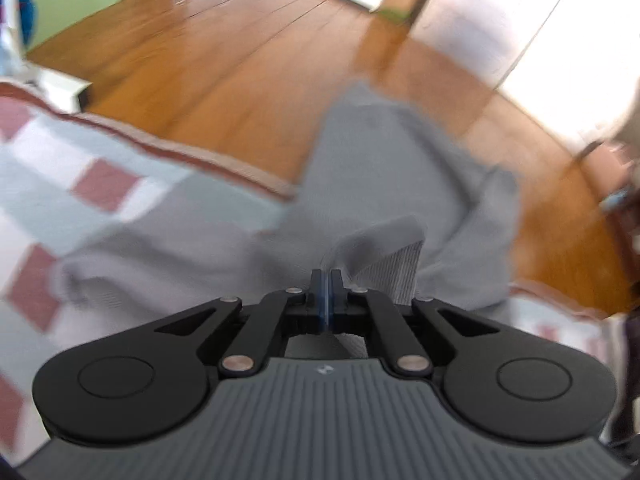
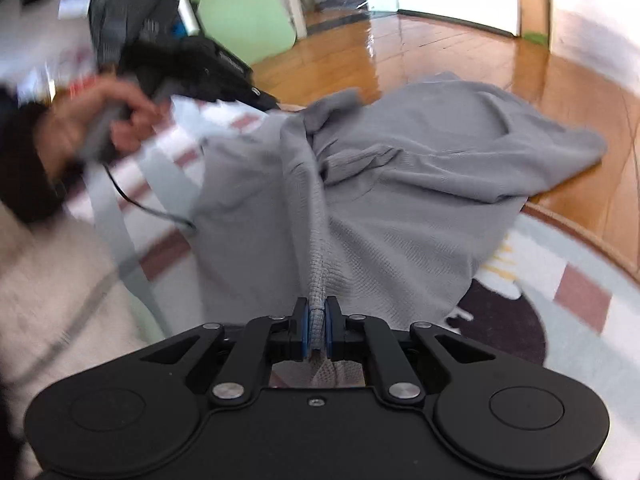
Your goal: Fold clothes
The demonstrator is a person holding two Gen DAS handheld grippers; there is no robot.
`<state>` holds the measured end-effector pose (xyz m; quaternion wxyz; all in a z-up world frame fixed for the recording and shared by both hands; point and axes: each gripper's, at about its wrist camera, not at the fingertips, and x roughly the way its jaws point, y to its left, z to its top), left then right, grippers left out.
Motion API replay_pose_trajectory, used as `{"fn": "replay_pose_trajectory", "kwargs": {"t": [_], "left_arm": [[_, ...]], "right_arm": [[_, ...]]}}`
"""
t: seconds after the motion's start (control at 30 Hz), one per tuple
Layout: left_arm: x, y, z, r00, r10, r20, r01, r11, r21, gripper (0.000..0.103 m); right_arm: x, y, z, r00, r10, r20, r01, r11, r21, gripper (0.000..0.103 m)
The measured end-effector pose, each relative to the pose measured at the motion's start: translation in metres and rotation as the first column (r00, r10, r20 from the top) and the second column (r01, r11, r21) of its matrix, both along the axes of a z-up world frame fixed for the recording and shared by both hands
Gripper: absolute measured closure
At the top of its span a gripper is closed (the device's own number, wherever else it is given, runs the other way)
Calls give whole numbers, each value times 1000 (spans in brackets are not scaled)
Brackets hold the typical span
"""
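Grey garment (image 2: 400,184) shows no legible label.

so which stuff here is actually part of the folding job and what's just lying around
Part of the job:
- grey garment
- left gripper, shut on the garment's ribbed edge
- right gripper, shut on a grey seam

Lying about:
- checked rug
- wooden floor
- black bag

Motion blur smears the checked rug (image 1: 100,184) at nine o'clock in the left wrist view. In the right wrist view, the person's hand (image 2: 92,120) at ten o'clock is blurred, and the grey garment (image 2: 400,184) hides the rug beneath it.
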<state>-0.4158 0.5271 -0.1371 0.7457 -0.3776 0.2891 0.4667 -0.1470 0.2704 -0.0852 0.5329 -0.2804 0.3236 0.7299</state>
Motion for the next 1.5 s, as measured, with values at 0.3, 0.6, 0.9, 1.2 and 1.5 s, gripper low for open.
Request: {"fn": "replay_pose_trajectory", "kwargs": {"t": [0.3,0.6,0.9,1.2,1.5], "left_arm": [[-4,21,-43,1000,6,-9,-8,981,-193,89],[51,19,-42,931,-203,-303,226,973,42,22],[66,17,-63,890,-299,-345,331,943,37,98],[50,-4,-4,957,-236,-170,269,940,210,100],[-56,-4,15,990,141,18,-142,970,196,100]], "right_arm": [[3,19,-16,996,-45,-79,39,997,-69,92],[-38,9,-35,990,133,50,-126,985,-120,87],[-35,27,-47,992,109,56,-103,988,-114,62],[-31,29,-52,994,84,72,-77,992,-99,88],[-39,31,-26,994,94,-58,-97,994,-46,90]]}}
